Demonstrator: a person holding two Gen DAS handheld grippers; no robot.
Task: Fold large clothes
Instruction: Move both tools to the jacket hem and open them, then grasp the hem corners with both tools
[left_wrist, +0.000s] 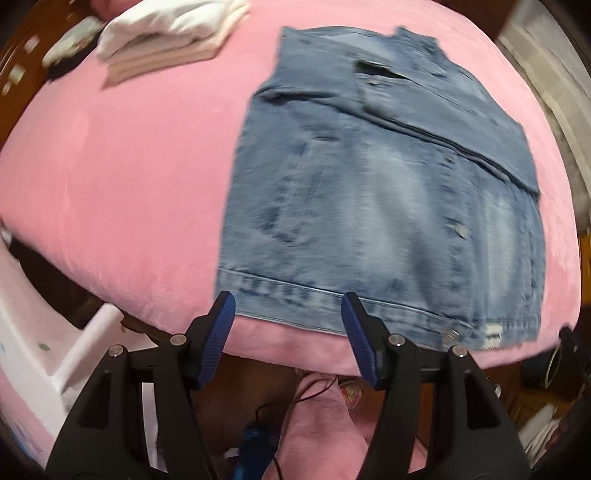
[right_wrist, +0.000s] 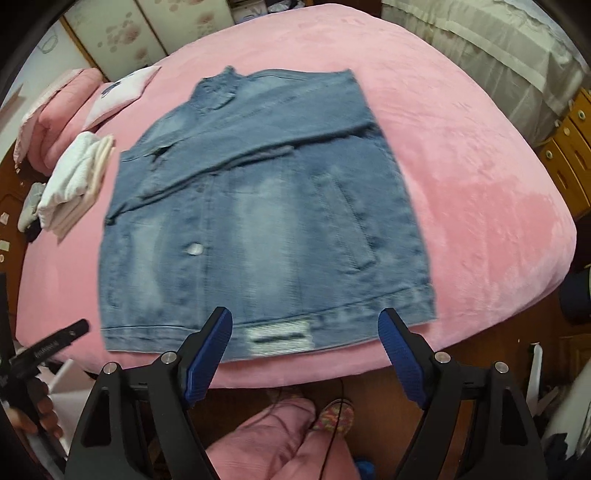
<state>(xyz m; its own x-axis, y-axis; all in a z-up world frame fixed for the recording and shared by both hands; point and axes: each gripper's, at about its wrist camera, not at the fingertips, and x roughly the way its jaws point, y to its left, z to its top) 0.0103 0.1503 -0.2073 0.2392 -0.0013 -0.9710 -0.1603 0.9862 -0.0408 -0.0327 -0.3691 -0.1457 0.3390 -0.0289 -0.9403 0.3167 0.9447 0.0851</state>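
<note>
Bedspread (right_wrist: 461, 184), pink plush, smooth, covers the bed; faded blue denim jacket (right_wrist: 258, 206) lies flat on it near the front edge, sleeves folded across the chest, frayed patch at the hem. Folded white garments (right_wrist: 74, 184) stacked beside the jacket. Left gripper (left_wrist: 288, 314) and right gripper (right_wrist: 304, 328), ribbed blue pads, both spread apart and empty above the hem.

Left tongs (left_wrist: 288, 306), right tongs (right_wrist: 306, 323): black frames, ribbed blue pads, silver screws showing. Person wearing pink trousers (right_wrist: 273, 439), patterned slippers (right_wrist: 334, 411).
</note>
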